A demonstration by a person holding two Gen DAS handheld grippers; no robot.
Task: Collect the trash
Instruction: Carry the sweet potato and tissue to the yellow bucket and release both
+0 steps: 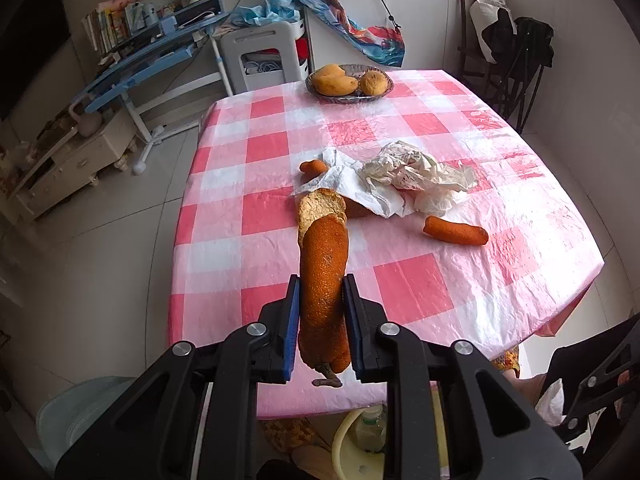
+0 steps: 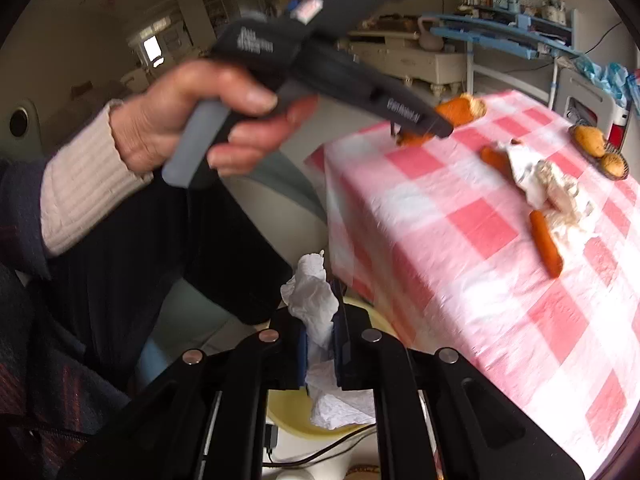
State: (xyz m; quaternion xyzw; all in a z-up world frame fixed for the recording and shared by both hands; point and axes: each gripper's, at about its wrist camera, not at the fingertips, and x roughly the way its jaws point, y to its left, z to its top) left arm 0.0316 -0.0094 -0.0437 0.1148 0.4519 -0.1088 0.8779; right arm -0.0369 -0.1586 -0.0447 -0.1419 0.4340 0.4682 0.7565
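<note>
orange peel (image 1: pixel 323 276), long and curled with a pale pithy end, is clamped between the blue-padded fingers of the left gripper (image 1: pixel 321 312), whose jaws are closed to the peel's width. the peel is held above the near part of a table covered in a pink and white checked plastic cloth (image 1: pixel 400 288). further along the cloth lies a heap of crumpled white paper and tissue (image 1: pixel 404 178), with one small orange peel piece (image 1: pixel 314 166) touching its left side and another long piece (image 1: pixel 455 231) just beside its near edge. a glass dish (image 1: pixel 349 85) of yellow fruit sits at the far end.

the right gripper (image 2: pixel 322 338) is off the table's near edge, its jaws pinched narrow on a crumpled white tissue (image 2: pixel 314 304) that sticks up above the fingers. below it is a pale yellow bin (image 2: pixel 296 408). the right view is blurred; it shows the person's left hand (image 2: pixel 188 120) around the left gripper's handle.
</note>
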